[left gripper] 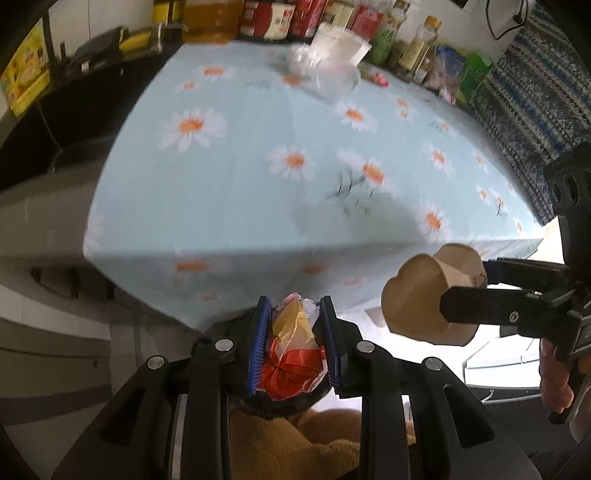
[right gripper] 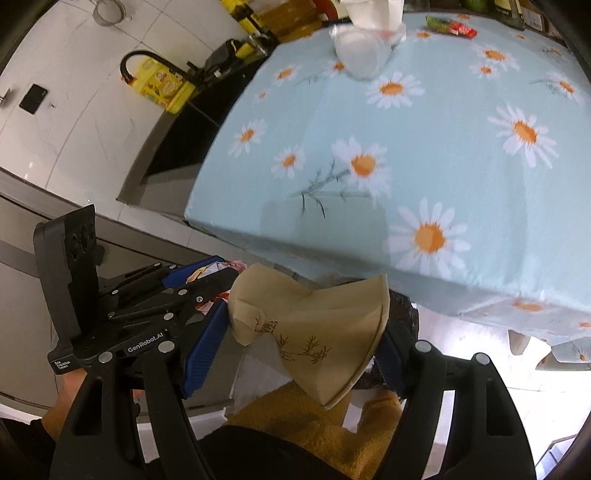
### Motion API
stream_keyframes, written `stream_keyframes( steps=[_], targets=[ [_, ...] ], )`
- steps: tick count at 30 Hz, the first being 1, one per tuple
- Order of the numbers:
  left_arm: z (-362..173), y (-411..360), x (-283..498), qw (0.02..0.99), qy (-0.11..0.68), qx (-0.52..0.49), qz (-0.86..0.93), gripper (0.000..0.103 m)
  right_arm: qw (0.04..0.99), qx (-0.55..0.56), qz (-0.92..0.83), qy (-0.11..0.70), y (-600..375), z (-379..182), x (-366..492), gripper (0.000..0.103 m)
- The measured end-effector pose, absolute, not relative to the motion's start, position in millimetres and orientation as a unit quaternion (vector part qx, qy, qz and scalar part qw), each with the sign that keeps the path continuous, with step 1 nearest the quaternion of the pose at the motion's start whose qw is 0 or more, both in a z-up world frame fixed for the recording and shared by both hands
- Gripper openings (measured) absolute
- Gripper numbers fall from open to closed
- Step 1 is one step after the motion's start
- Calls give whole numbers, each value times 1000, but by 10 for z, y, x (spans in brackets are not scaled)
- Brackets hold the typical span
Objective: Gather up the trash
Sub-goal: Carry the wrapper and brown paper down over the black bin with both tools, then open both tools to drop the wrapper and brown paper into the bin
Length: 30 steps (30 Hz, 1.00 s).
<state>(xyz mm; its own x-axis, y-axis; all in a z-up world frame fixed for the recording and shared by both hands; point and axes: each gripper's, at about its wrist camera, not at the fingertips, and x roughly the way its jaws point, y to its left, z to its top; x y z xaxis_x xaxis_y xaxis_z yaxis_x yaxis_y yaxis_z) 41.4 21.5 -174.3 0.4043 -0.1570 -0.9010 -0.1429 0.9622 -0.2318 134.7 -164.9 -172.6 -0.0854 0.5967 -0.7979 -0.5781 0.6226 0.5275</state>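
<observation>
My left gripper [left gripper: 294,306] is shut on a crumpled red, yellow and white wrapper [left gripper: 295,354], just off the table's near edge. To its right, my right gripper [left gripper: 465,286] clamps a crushed brown paper cup [left gripper: 421,299]. In the right wrist view the blue pads [right gripper: 207,343] press the cup [right gripper: 314,332] from both sides around the right gripper [right gripper: 303,321], and the left gripper [right gripper: 207,280] is close by on the left. A clear plastic cup with white tissue [left gripper: 332,62] [right gripper: 365,48] and a small red and green wrapper [left gripper: 380,79] [right gripper: 450,27] lie at the table's far side.
The table [left gripper: 258,184] wears a light blue daisy cloth. Bottles and cartons [left gripper: 369,22] line its far edge. A counter with a sink and black tap [right gripper: 129,66] and a yellow box [right gripper: 162,85] stands to the left. Mustard fuzzy fabric [right gripper: 306,413] lies below both grippers.
</observation>
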Motion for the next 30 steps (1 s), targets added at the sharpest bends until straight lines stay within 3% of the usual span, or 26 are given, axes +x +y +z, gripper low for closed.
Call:
stream_keyframes(
  steps=[18, 27, 30],
  targets=[
    [-2573, 390, 135, 769, 606, -202, 11, 27, 632, -33, 384, 673, -1500, -2657, 1223, 74],
    [-2741, 403, 198, 756, 619, -212, 9, 29, 618, -28, 371, 692, -1466, -2780, 1231, 75],
    [-2769, 426, 229, 749, 624, -225, 12, 45, 610, -23, 368, 701, -1436, -2805, 1247, 83]
  ],
)
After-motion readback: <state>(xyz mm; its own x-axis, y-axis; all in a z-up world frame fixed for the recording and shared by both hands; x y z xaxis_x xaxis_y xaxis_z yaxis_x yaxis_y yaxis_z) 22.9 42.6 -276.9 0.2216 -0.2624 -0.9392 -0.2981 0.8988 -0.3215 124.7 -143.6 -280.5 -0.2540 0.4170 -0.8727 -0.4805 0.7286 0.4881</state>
